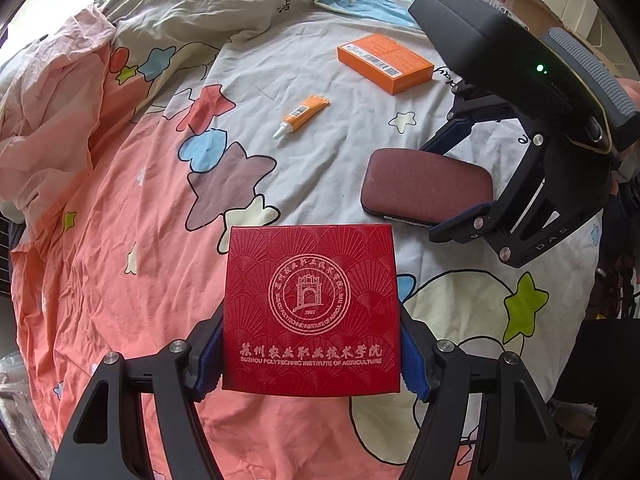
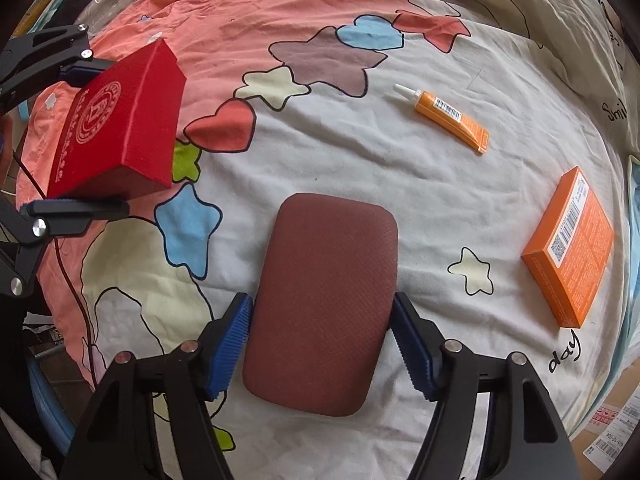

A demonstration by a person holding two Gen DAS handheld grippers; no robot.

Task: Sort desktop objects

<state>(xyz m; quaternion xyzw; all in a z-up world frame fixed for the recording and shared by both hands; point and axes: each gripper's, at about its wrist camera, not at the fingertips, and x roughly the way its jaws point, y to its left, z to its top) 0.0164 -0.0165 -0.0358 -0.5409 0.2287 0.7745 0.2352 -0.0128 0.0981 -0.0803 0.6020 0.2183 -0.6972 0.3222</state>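
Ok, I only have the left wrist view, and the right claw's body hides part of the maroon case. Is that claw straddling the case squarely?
Observer: Yes. The right claw has one blue pad on each long side of the maroon case.
Operator: Is it gripping?
Observer: I can't tell. The pads sit close against it, and it lies flat on the bedding.
Operator: And my red box?
Observer: Side-on, the red box is deep, and the left claw clamps two opposite sides.
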